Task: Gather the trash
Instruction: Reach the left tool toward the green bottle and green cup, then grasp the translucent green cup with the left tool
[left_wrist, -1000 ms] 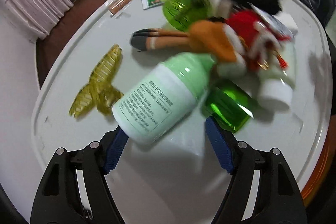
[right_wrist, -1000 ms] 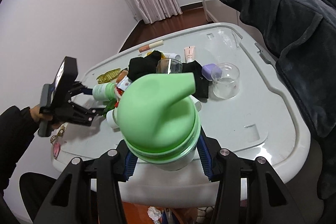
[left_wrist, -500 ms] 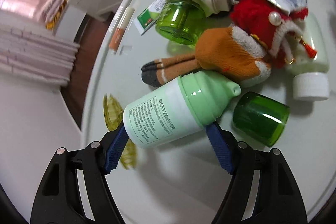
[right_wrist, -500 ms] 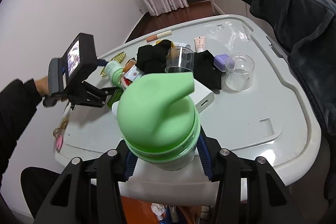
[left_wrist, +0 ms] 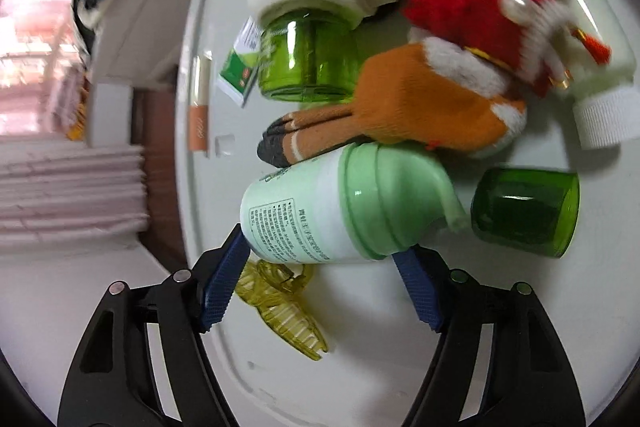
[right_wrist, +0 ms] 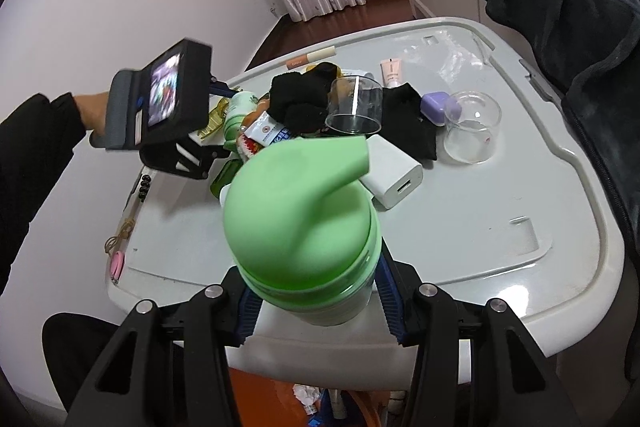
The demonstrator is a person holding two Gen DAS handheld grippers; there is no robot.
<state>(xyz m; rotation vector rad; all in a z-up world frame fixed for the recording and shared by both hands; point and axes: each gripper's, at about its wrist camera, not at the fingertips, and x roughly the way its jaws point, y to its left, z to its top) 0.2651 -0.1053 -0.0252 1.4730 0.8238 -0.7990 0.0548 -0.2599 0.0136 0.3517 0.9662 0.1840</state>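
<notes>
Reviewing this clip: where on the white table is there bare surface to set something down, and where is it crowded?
Bare: the near-right stretch of the white table, between the white charger, the clear glass dish and the rim. Also the near-left corner by the pink charm. Crowded: the far-left pile around the black socks, where the left gripper works.

A lying bottle (left_wrist: 344, 211) rests between a glove (left_wrist: 420, 115) behind and a hair clip (left_wrist: 280, 299) in front.

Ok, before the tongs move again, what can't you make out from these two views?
- Left wrist view: small print on the pale green-capped white bottle, blurred; whether the closing left tongs touch it.
- Right wrist view: body of the green-domed bottle in the right tongs, hidden by its cap.
- Right wrist view: floor litter, cut off by the white table.
</notes>
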